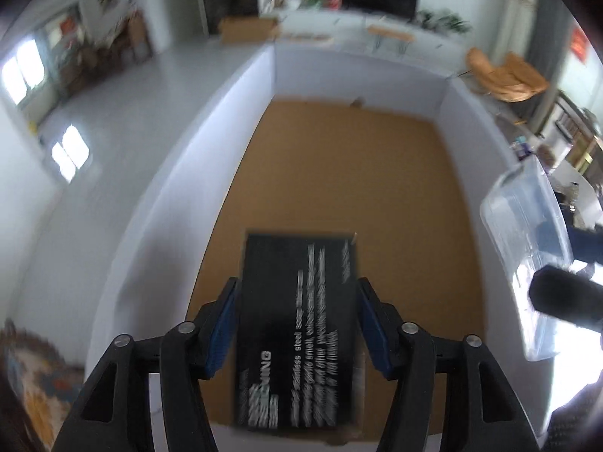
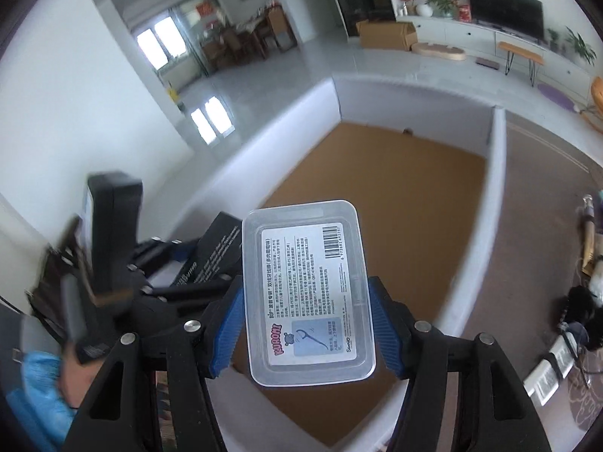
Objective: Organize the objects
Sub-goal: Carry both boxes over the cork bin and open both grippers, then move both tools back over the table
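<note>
2 items are held above the white-walled, cork-floored bin, none placed: a black printed carton between the left gripper pads, a clear lidded floss box clamped by the right gripper at lower centre.

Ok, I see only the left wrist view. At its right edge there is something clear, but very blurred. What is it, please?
Observer: It is a clear plastic box. The right gripper holds it, with the jaws closed on its two long sides.
Operator: Has it any label?
Observer: Yes, a white label faces the right camera. It has a barcode and a small drawing of a floss pick.
Operator: And where is it relative to the tray?
Observer: In the right wrist view it hangs over the brown floor of the white-walled tray, toward the near end.
</note>
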